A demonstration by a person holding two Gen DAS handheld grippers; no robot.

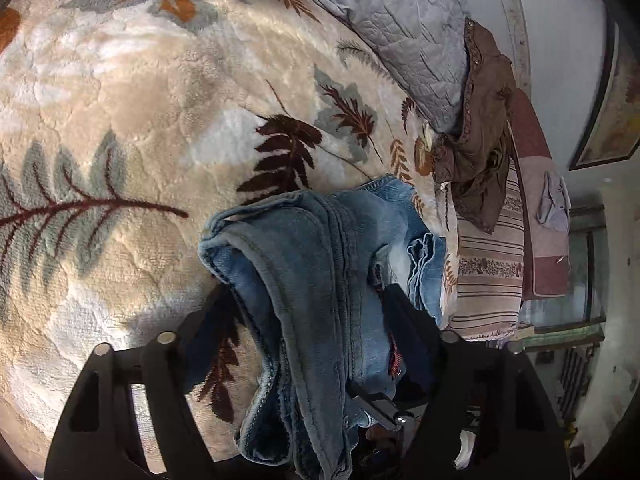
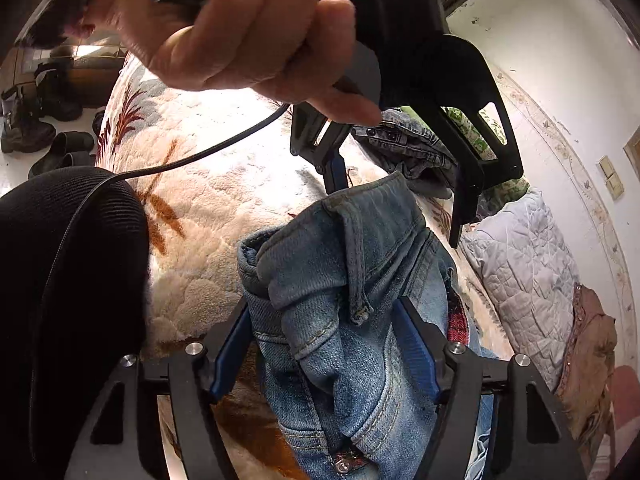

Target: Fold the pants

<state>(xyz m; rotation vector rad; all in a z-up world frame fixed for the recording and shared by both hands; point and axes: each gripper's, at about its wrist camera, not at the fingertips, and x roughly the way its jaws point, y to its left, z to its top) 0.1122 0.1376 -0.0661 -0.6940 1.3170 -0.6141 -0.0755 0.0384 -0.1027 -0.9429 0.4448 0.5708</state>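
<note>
The pants are faded blue jeans [image 1: 304, 280], bunched and lifted above a leaf-patterned plush blanket [image 1: 140, 128]. My left gripper [image 1: 308, 292] is shut on a thick bundle of the denim. My right gripper [image 2: 324, 312] is shut on the waistband end of the jeans [image 2: 340, 280], where a belt loop and a metal button show. In the right wrist view the left gripper [image 2: 396, 196], held in a bare hand [image 2: 248, 36], hangs just above and behind the jeans. The rest of the pants hangs down out of sight.
A grey quilted pillow [image 1: 400, 32] and a brown garment [image 1: 480, 140] lie at the bed's far side by the wall. Another pile of dark denim [image 2: 404, 144] lies on the blanket. Boots and shoes [image 2: 40, 120] stand on the floor. A black cable [image 2: 200, 156] trails from the left gripper.
</note>
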